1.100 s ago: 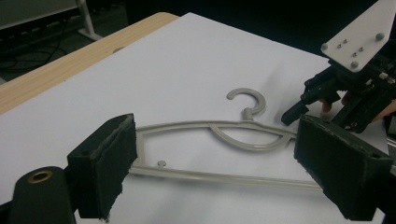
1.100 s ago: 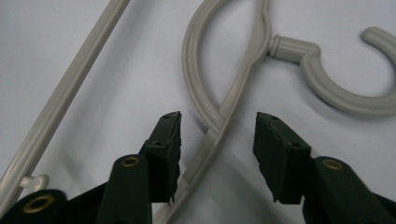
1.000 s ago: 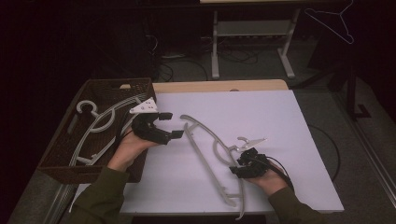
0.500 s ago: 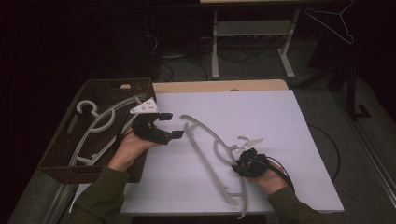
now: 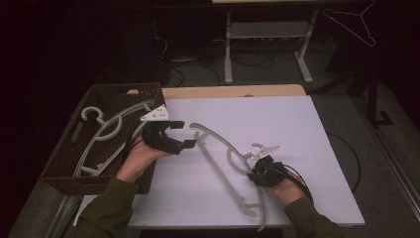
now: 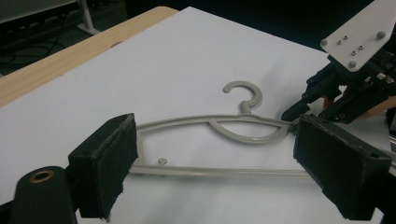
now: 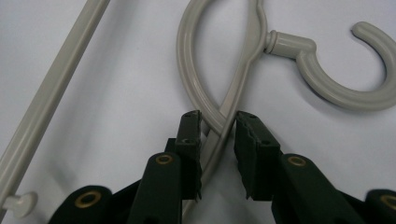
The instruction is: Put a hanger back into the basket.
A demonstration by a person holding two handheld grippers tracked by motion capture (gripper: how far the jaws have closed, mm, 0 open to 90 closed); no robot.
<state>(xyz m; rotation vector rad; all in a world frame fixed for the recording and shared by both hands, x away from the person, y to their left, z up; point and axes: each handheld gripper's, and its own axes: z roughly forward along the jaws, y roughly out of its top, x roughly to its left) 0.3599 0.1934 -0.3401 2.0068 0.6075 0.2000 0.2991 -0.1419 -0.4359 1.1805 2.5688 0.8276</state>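
Observation:
A grey plastic hanger (image 5: 223,163) lies flat on the white sheet (image 5: 257,114), its hook (image 5: 257,148) pointing right. My right gripper (image 5: 258,171) sits at the hanger's neck just below the hook. In the right gripper view its jaws (image 7: 218,126) are drawn in tight on the hanger (image 7: 243,65) arm where the loop crosses. My left gripper (image 5: 182,134) hovers wide open beside the hanger's far end, with nothing between its pads. In the left gripper view (image 6: 215,163) the hanger (image 6: 205,122) lies beyond the jaws, and the right gripper (image 6: 299,114) is at its right end.
A brown woven basket (image 5: 126,88) at the table's left holds several more grey hangers (image 5: 106,134). The wooden table edge (image 5: 233,91) runs behind the sheet. A white metal frame (image 5: 267,34) and a wire hanger (image 5: 354,22) stand farther back on the dark floor.
The right gripper has crept slightly left along the hanger's neck. The left gripper has hardly moved and stays open.

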